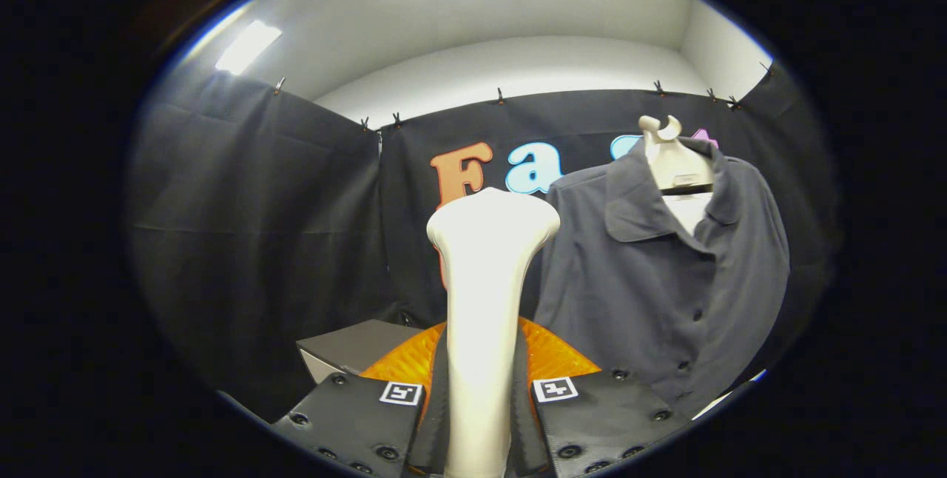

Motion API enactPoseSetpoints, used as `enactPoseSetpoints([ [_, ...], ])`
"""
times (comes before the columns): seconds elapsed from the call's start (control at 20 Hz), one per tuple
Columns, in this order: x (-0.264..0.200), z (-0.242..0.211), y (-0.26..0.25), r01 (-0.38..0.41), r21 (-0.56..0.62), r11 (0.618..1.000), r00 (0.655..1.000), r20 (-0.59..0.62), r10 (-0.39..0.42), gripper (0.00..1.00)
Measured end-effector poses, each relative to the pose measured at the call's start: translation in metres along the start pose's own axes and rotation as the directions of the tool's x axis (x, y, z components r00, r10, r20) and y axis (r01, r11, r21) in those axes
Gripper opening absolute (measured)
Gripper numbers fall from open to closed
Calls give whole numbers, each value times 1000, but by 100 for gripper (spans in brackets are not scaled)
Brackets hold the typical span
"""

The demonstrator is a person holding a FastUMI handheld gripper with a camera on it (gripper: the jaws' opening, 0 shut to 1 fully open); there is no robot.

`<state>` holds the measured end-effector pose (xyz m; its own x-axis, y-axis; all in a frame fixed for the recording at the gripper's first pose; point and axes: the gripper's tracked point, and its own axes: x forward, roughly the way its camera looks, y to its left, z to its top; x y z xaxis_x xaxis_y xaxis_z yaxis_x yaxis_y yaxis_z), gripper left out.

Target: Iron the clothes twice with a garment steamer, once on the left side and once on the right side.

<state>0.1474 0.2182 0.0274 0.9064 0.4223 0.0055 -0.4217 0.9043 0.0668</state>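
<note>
Standing upright between the two black fingers at the lower centre of the frame, the white garment steamer (484, 300) is held by the gripper (481, 396). Both fingers press against the steamer's handle from either side, so the jaws are narrow and closed upon it. The handle rises straight out of the gap between the fingers, and the steamer's broad, rounded head sits at mid-frame, well above the fingertips. Each finger carries a small square black-and-white marker (400, 393) on its upper face, one on either side of the handle.

The dark grey shirt (666, 278) hangs in the right half of the frame, beyond the fingers and to the right of the steamer head. It is buttoned down the front, collar open, and draped on a white hanger (669, 156) whose hook shows above the collar. The steamer head is near the shirt's left shoulder and sleeve edge in the picture; whether the two touch cannot be told.

An orange ribbed part (551, 356) shows just behind the fingers, on both sides of the handle. A grey box (351, 348) lies at lower left, just beyond the left finger. White wall and ceiling lights (248, 45) occupy the upper frame.
</note>
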Motion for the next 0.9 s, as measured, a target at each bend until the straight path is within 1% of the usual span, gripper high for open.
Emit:
enactPoseSetpoints([
  [0.25, -57, 9, -79, 49, -1, 999, 998, 27, -49, 41],
  [0.35, -77, 6, -106, 69, -9, 998, 997, 31, -69, 41],
  [0.6, -87, -9, -153, 102, 3, 995, 994, 29, -102, 40],
  [0.9, -70, -41, -186, 130, 19, 991, 991, 20, -130, 41],
])
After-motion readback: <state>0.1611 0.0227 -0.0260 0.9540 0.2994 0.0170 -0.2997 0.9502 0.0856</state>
